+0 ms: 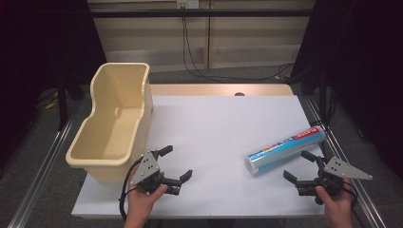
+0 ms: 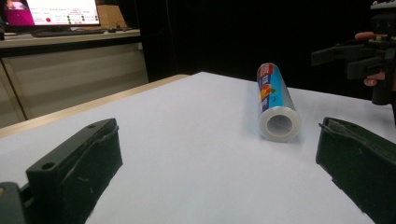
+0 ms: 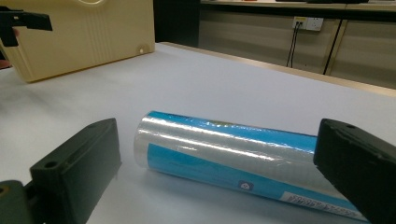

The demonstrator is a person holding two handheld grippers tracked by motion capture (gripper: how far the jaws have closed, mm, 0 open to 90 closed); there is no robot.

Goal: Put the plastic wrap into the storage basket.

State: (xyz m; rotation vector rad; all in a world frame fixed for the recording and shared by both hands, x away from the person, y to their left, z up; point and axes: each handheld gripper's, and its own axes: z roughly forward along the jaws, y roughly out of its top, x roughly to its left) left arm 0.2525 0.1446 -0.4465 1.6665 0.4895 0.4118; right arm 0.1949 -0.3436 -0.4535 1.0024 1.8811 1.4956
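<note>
White sheeting covers the table (image 1: 214,133) in my high view, with dark curtains at both sides of the frame and a pale wall with cables across the top. A cream plastic tub (image 1: 114,118) stands at the left of the frame, on the table's left edge. The roll of wrap (image 1: 285,149) lies on its side at the right of the frame, slanting from lower left to upper right.

My left gripper (image 1: 177,164) sits at the lower middle-left, just beside the tub's near corner, its jaws spread wide with nothing between them. My right gripper (image 1: 298,166) sits at the lower right, just below the roll, jaws likewise spread and empty, the upper jaw near the roll without touching it.

From the left gripper view I get something the overhead does not give: the open end of the roll (image 2: 279,123), a white ring with a hollow core, facing me in the right half of the frame. That view also shows the right gripper (image 2: 348,58) at the upper right, and a lit monitor (image 2: 51,11) on a desk at the upper left.

From the right gripper view the roll (image 3: 224,149) lies straight across between my two jaws, near but not pinched. Up close it is a clear, glossy film with bright streaks of glare, over a blue label with small print. The tub (image 3: 84,32) fills the upper left there, and a wall socket (image 3: 308,23) shows at the upper right.
</note>
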